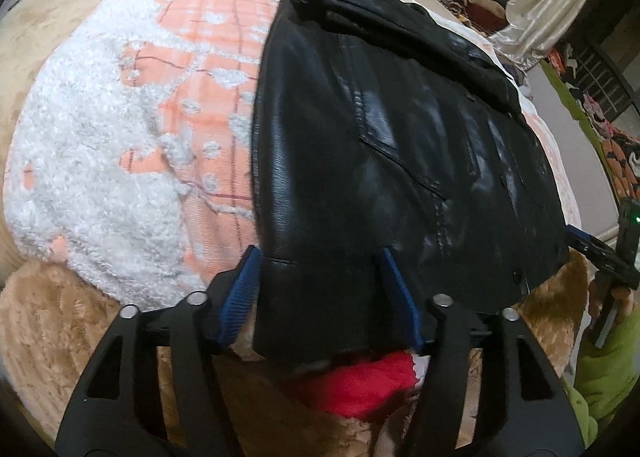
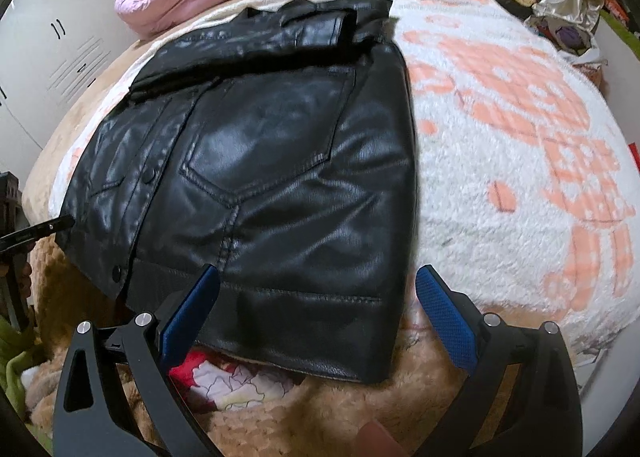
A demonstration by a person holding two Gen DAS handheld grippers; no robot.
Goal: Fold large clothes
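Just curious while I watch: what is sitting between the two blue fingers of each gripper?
The black leather jacket: its near hem lies between the open fingers of the left gripper in the left wrist view, and of the right gripper in the right wrist view.

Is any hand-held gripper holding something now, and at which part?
Both straddle the black leather jacket's bottom hem: left hand-held gripper, right hand-held gripper. Their jaws are open, so nothing is clamped yet.
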